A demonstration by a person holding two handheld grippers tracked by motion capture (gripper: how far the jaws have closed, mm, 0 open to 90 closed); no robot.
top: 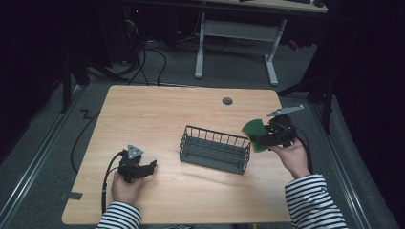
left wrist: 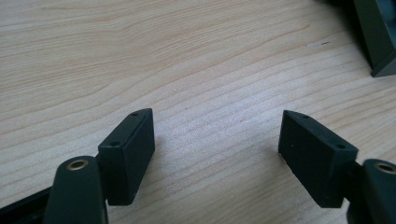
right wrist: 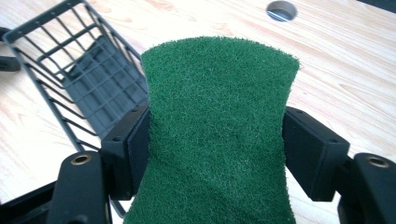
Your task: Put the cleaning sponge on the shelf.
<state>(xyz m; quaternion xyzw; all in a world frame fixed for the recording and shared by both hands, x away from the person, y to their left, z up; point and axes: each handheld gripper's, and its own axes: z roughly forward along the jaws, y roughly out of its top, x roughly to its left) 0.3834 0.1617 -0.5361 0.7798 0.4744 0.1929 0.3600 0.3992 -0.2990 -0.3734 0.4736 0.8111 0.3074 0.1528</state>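
— Right gripper view, item one: right gripper clamped on green scouring pad, centre frame; wire basket upper left.
— Left gripper?
— Jaws wide, empty, over table.
— Risk?
— Pinched pad may snag the basket rim and flop outside.

The left gripper hangs just over the table, its 2 black jaws spread wide with bare wood between them. A dark basket corner sits top right.
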